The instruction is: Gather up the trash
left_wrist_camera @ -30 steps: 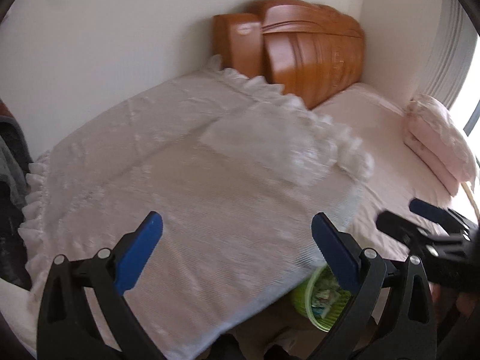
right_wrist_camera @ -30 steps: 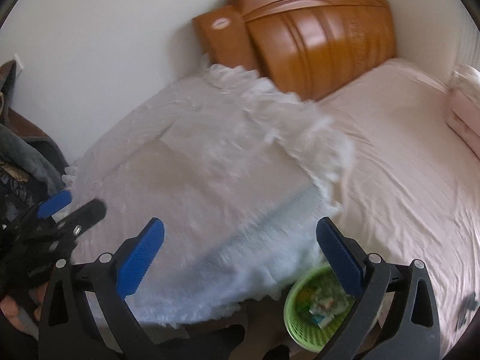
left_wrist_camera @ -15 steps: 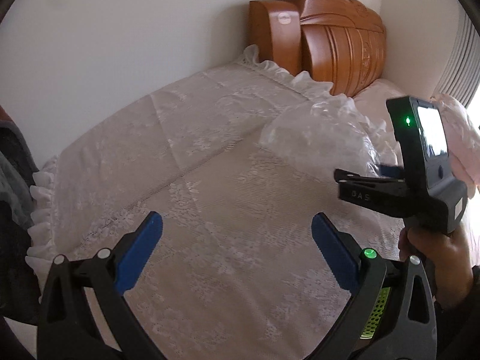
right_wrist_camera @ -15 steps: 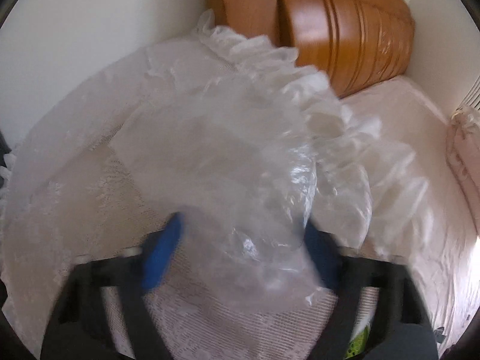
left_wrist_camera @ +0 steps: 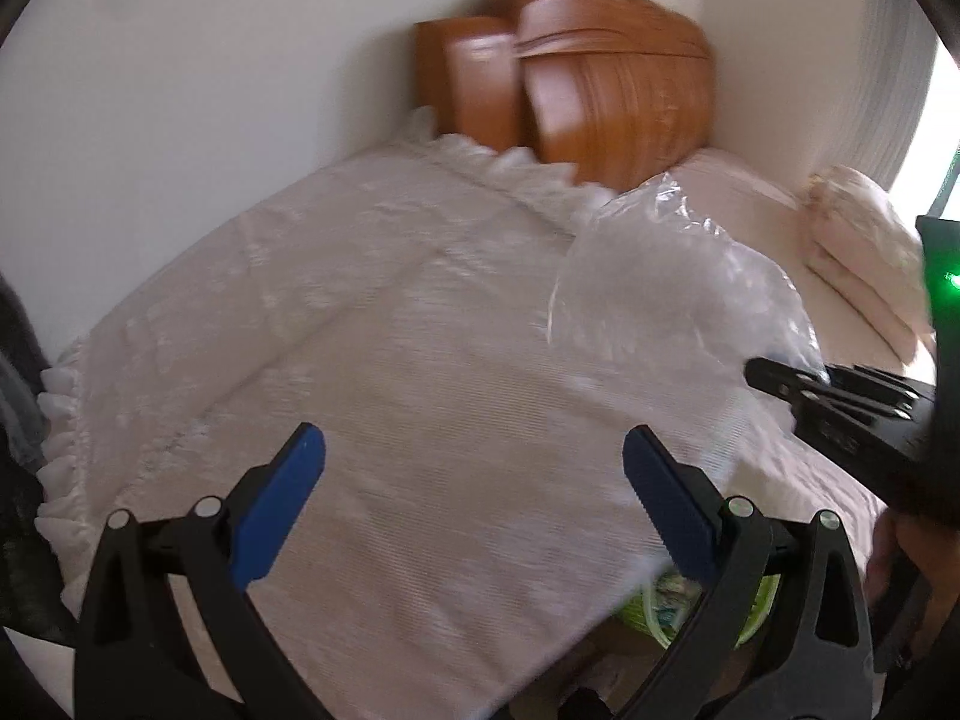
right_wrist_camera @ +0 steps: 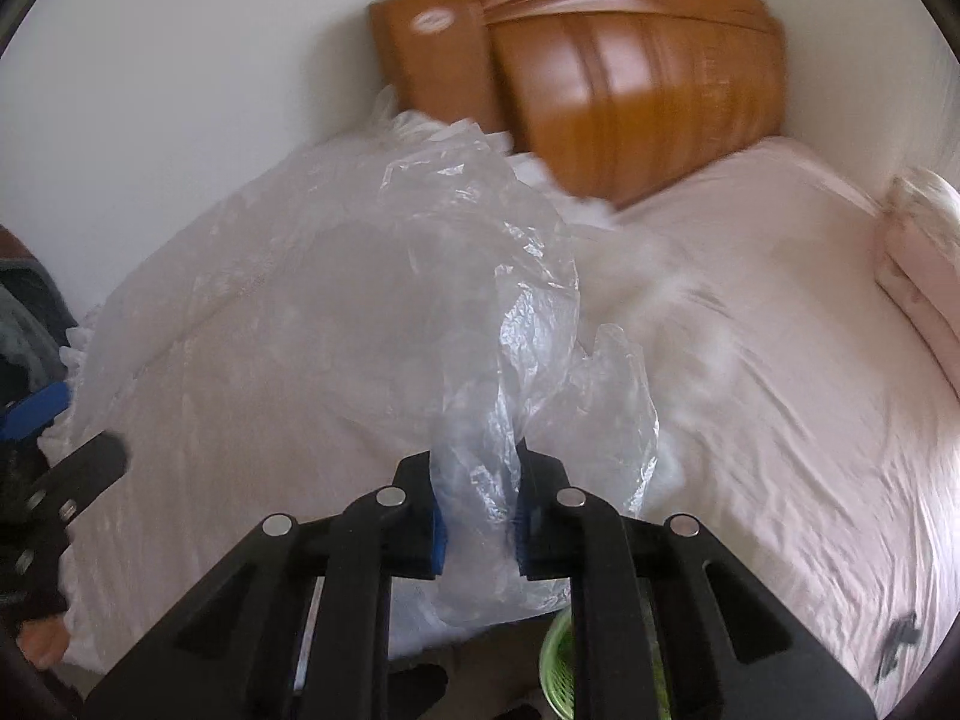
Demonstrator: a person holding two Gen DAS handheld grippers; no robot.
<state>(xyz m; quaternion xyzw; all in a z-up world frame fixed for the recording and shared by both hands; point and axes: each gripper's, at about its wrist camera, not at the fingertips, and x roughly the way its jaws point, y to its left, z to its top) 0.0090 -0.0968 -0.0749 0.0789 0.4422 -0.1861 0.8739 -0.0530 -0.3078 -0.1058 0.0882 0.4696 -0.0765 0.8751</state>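
Note:
A crumpled clear plastic bag (right_wrist_camera: 456, 276) billows up over the white lace cloth (right_wrist_camera: 198, 396). My right gripper (right_wrist_camera: 477, 510) is shut on the bag's lower end, its blue pads pinching the film. In the left wrist view the same bag (left_wrist_camera: 672, 282) rises at the right, with the right gripper (left_wrist_camera: 792, 387) reaching in from the edge. My left gripper (left_wrist_camera: 474, 492) hangs open above the lace cloth (left_wrist_camera: 372, 372) and holds nothing. A green mesh trash basket (right_wrist_camera: 555, 654) with scraps inside sits low on the floor, partly hidden behind my fingers; the basket (left_wrist_camera: 660, 600) also peeks out in the left view.
A pink-sheeted bed (right_wrist_camera: 750, 348) fills the right, with a folded pink quilt (left_wrist_camera: 858, 252) by the window. A wooden headboard (right_wrist_camera: 600, 84) stands against the white wall. Dark clothing (left_wrist_camera: 18, 408) hangs at the far left. A small dark scrap (right_wrist_camera: 900, 642) lies on the sheet.
My right gripper went from wide open to shut on the plastic bag and drew back with it, lifting it off the lace cloth. The left gripper stayed open.

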